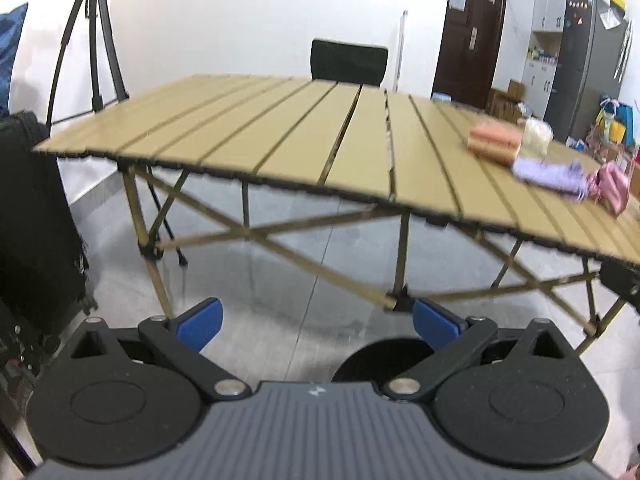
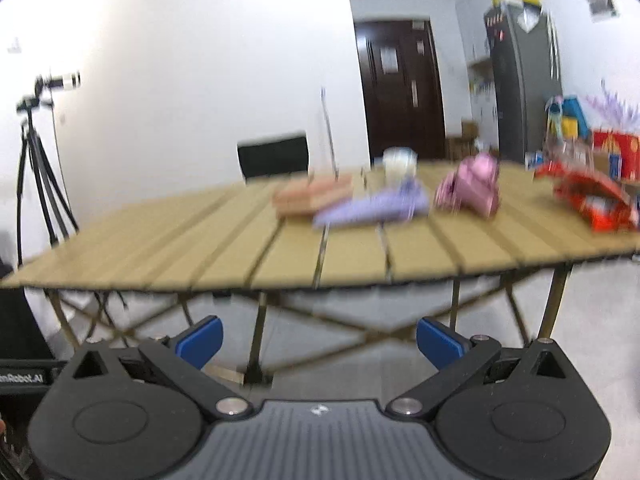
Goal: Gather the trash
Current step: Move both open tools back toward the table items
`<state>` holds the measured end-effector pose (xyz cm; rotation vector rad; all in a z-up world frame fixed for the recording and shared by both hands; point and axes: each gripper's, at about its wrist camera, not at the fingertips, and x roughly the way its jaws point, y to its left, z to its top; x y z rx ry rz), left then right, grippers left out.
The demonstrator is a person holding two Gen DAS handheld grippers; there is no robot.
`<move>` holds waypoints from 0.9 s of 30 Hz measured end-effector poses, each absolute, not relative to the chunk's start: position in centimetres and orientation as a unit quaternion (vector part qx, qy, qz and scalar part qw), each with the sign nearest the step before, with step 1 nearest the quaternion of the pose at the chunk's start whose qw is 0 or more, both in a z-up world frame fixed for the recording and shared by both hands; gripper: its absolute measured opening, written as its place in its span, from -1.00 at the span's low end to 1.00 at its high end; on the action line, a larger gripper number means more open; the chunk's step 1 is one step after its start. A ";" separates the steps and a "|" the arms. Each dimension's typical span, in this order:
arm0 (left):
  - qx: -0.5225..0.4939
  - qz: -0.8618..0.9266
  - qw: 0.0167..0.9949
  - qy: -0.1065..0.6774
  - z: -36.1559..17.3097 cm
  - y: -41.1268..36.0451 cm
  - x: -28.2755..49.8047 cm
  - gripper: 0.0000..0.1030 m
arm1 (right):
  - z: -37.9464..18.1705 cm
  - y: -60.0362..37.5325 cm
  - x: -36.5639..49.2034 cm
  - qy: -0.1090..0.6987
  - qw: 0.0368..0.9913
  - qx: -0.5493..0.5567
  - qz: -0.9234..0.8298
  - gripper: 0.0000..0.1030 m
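Observation:
A tan slatted folding table [image 1: 248, 128] [image 2: 160, 240] carries the trash. On it lie a purple wrapper [image 1: 548, 174] [image 2: 372, 204], a crumpled pink wrapper [image 1: 610, 186] [image 2: 474, 184], an orange-pink packet [image 1: 496, 142] [image 2: 312, 196], a pale cup [image 1: 536, 134] [image 2: 398, 166] and a red snack bag [image 2: 592, 200]. My left gripper [image 1: 318, 322] is open and empty, low in front of the table. My right gripper [image 2: 320, 338] is open and empty, below the table's near edge.
A black chair [image 1: 348, 62] [image 2: 274, 156] stands behind the table. A tripod [image 1: 94, 40] [image 2: 36, 168] is at the left, a black case [image 1: 32, 216] beside it. A round black bin [image 1: 384, 360] sits on the floor. A dark door [image 2: 400, 88] and fridge [image 1: 584, 60] are at the back right.

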<state>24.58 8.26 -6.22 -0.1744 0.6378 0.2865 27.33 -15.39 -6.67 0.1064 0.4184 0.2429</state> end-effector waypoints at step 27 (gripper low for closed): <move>-0.073 0.108 0.956 0.261 -0.3 2.4 40.2 1.00 | -2.3 -17.7 42.2 0.165 0.983 0.026 0.074 1.00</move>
